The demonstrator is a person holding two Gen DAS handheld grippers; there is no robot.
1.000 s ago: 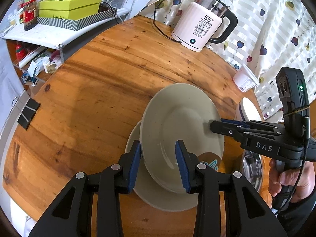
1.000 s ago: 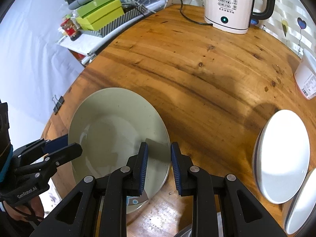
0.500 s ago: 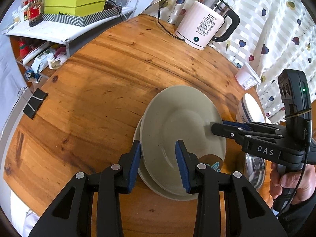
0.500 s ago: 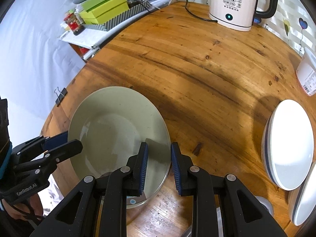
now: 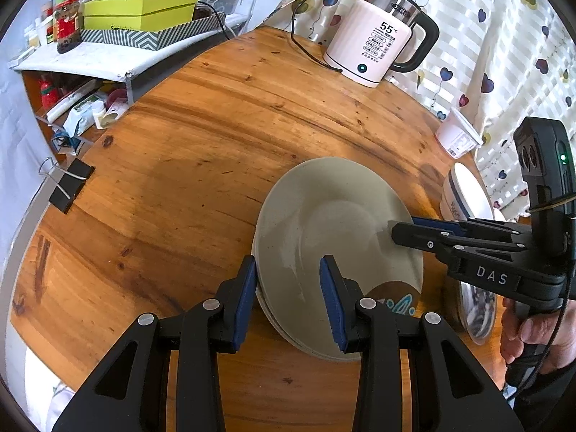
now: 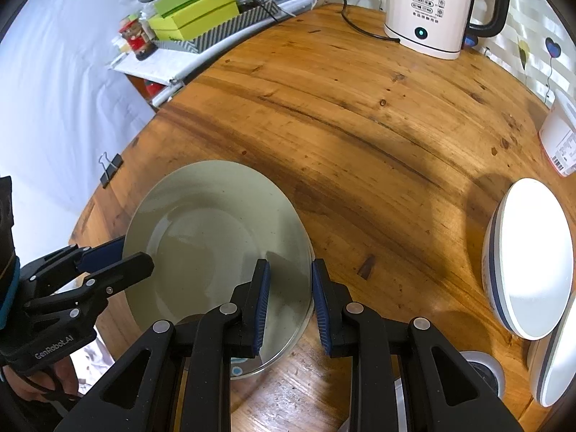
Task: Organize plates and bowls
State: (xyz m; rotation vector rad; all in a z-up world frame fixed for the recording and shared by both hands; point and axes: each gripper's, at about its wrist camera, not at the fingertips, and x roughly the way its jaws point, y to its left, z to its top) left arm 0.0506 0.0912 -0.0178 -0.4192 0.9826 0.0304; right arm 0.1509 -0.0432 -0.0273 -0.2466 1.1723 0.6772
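Plate (image 5: 334, 237) lower, kettle (image 5: 374, 45) "55°C".

The left claw (image 5: 288, 280) straddles the near rim of a grey-green plate (image 5: 324, 223), its blue pads set apart on either side of the edge. Another plate's rim (image 5: 306, 349) shows just beneath. From the right, the right claw (image 5: 399, 228) reaches over the plate's far edge. A white kettle (image 5: 374, 43) stands well ahead.

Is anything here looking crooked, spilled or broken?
Nothing spilled or broken. The top green plate sits slightly off-centre on the plate beneath, with both the left gripper and right gripper straddling its rim.
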